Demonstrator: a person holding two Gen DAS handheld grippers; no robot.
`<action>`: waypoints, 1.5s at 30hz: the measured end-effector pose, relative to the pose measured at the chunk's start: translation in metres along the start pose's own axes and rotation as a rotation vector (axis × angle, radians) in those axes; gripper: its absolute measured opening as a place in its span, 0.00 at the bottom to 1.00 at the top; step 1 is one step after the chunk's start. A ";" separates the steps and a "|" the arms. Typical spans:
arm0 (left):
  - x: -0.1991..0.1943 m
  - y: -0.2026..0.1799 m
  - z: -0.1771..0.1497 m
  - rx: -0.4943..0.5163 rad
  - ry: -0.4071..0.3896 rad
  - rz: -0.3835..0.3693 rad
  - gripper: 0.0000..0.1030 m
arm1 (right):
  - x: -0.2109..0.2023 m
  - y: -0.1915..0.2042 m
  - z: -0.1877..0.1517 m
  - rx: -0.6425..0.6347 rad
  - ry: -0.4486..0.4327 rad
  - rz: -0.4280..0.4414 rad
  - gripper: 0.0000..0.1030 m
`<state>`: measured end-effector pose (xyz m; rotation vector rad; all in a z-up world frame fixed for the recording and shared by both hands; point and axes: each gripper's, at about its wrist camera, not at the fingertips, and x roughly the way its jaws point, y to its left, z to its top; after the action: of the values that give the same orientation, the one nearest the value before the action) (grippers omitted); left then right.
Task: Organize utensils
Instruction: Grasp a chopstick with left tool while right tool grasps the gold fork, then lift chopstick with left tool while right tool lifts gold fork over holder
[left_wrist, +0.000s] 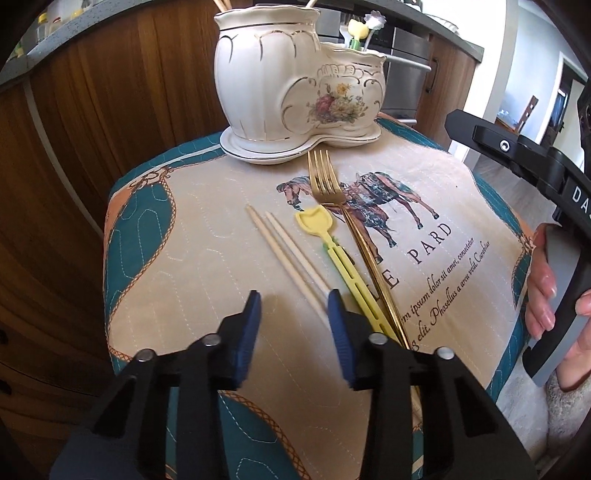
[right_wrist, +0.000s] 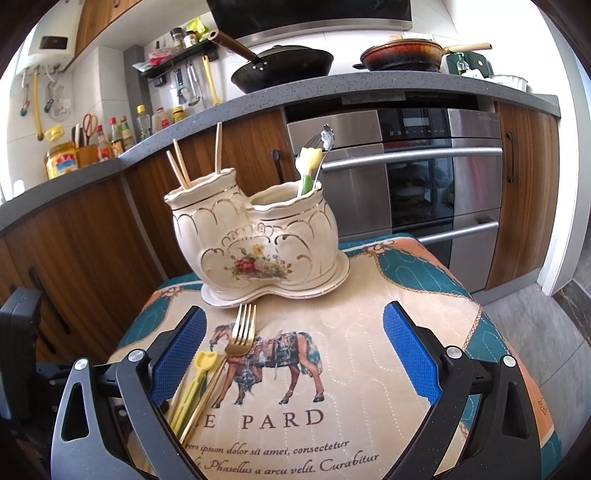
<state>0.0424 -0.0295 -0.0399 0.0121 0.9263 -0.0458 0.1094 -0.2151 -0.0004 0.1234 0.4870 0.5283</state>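
Two pale wooden chopsticks (left_wrist: 284, 251) lie side by side on the horse-print cloth (left_wrist: 184, 277). To their right lie a yellow plastic spoon (left_wrist: 314, 219) and a gold fork (left_wrist: 325, 181). My left gripper (left_wrist: 295, 306) hovers over the chopsticks' near ends, jaws partly apart. Only cloth shows between its blue pads, and the sticks' ends run under the right pad. My right gripper (right_wrist: 295, 354) stands wide open above the cloth, with the fork (right_wrist: 240, 332) and yellow spoon (right_wrist: 199, 373) by its left finger. Beyond stands a cream ceramic two-pot holder (right_wrist: 255, 236).
The holder's tall pot holds three chopsticks (right_wrist: 181, 166). Its low pot holds a yellow utensil (right_wrist: 310, 158) and a silver flower-topped spoon (right_wrist: 327, 136). A hand (left_wrist: 543, 280) grips the right tool at the cloth's right edge. Wooden cabinets (right_wrist: 92, 240) and an oven (right_wrist: 406, 177) stand behind.
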 end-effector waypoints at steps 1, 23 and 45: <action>0.000 0.000 0.000 0.009 0.003 0.004 0.31 | 0.000 0.000 0.000 -0.001 -0.001 -0.001 0.93; 0.009 0.024 0.009 0.042 0.053 0.034 0.13 | 0.016 0.019 -0.010 -0.070 0.156 0.044 0.91; 0.010 0.038 -0.001 0.028 -0.056 -0.049 0.05 | 0.064 0.075 -0.033 -0.108 0.514 0.027 0.24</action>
<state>0.0491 0.0081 -0.0485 0.0138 0.8694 -0.1034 0.1081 -0.1186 -0.0379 -0.1140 0.9561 0.6128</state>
